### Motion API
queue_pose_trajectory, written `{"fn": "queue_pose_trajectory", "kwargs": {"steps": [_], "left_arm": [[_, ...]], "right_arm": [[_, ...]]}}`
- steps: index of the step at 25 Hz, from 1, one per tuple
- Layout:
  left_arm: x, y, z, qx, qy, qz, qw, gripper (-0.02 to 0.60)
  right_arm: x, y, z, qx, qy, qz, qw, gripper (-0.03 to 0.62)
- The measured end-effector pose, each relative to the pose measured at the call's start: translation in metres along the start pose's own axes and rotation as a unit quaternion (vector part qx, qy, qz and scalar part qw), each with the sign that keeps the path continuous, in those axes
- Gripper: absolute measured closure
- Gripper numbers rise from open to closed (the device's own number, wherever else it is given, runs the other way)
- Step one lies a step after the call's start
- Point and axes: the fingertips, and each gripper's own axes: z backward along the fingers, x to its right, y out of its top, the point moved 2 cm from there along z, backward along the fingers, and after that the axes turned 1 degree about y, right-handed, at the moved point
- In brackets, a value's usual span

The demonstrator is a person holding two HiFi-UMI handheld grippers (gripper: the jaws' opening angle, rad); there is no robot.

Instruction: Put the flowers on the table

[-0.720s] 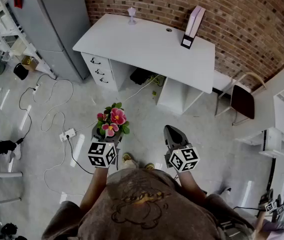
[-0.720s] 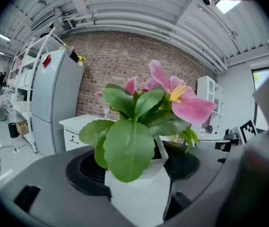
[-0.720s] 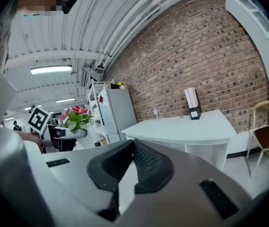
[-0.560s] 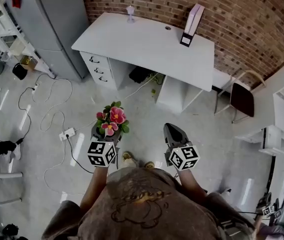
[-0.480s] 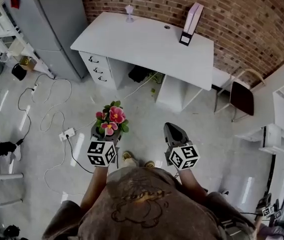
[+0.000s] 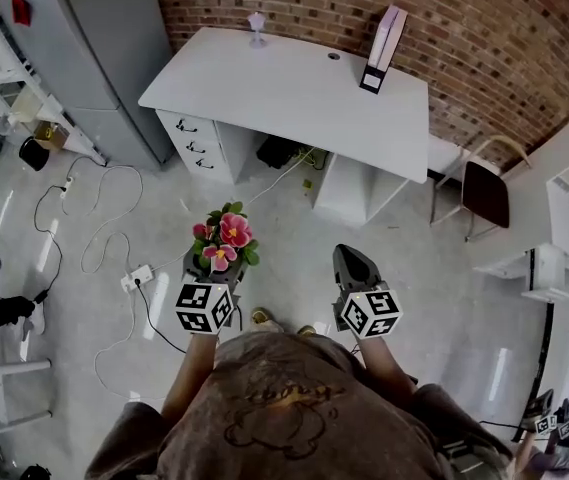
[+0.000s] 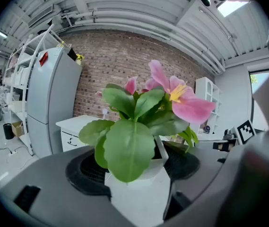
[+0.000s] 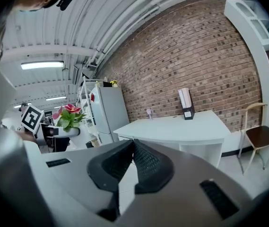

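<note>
Still, the flowers (image 6: pixel 222 241) are held by their pot (image 7: pixel 157 156) in the left gripper (image 6: pixel 211 268), its jaws set wide; the right gripper (image 6: pixel 348 256) is kept closed and empty, almost nothing is changed, and the table (image 6: pixel 264 93) is not yet reached.

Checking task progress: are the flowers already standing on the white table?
No, the left gripper holds the flowers over the floor, well short of the table.
</note>
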Motion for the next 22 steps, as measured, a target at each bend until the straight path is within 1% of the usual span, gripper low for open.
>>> {"fn": "queue_pose_trajectory", "kwargs": {"steps": [4,9,16,22], "left_arm": [[-0.015,0.002,-0.009,0.002,-0.015,-0.005,0.9999,0.224],[-0.034,0.007,-0.026,-0.005,-0.031,-0.014,0.9994,0.224],[-0.051,0.018,-0.05,-0.003,-0.039,-0.018,0.9991,0.224],[-0.071,0.026,-0.082,-0.001,-0.039,-0.02,0.999,0.224]], "right_arm": [[-0.007,0.001,-0.015,0.005,-0.005,0.003,1.0,0.597],[-0.014,0.006,-0.033,0.012,-0.017,0.001,1.0,0.597],[-0.009,0.007,-0.055,0.011,-0.027,-0.004,1.0,0.597],[0.0,0.015,-0.092,0.013,-0.022,-0.003,1.0,0.597]]}}
